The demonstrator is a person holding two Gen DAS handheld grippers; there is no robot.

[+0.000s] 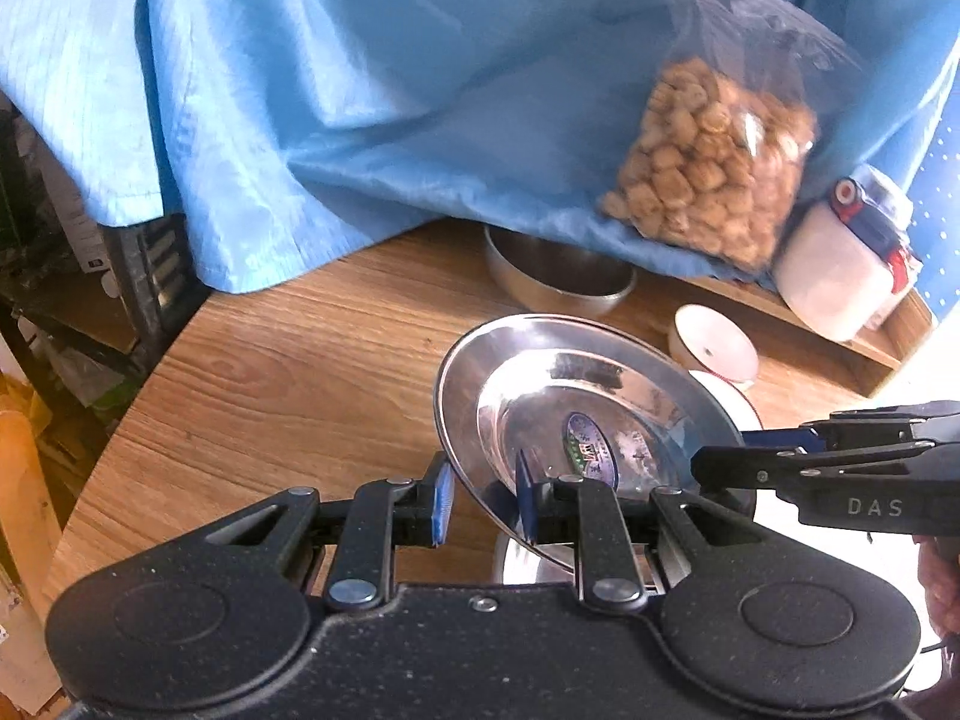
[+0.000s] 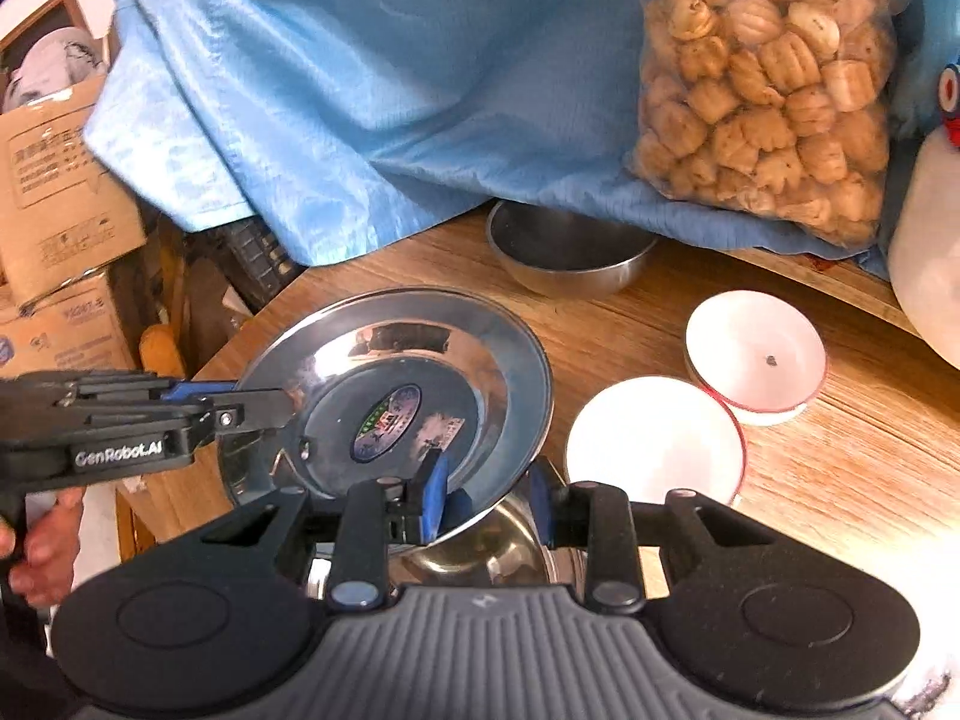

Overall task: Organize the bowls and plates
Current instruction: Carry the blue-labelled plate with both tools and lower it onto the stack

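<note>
A shiny steel plate [image 1: 576, 408] [image 2: 420, 372] with an oval sticker in its middle hangs tilted above the wooden table [image 1: 288, 372]. Both grippers hold it by opposite rims. My left gripper [image 1: 485, 501] is shut on the near rim in the left wrist view, and it shows again at the plate's left edge [image 2: 270, 408]. My right gripper [image 2: 487, 501] is shut on the near rim in the right wrist view, and it shows at the plate's right edge [image 1: 720, 468]. Under the plate sits a steel bowl [image 2: 480, 558]. Another steel bowl [image 2: 570, 252] stands at the back, and two white red-rimmed bowls [image 2: 756, 354] [image 2: 654, 438] stand to the right.
A blue cloth [image 1: 390, 90] drapes over the back, partly covering the rear steel bowl. A clear bag of snacks [image 2: 762, 84] leans on it, beside a white jar [image 1: 840, 264]. Cardboard boxes [image 2: 54, 192] stand past the table's left edge. A hand [image 2: 42, 552] grips the left tool.
</note>
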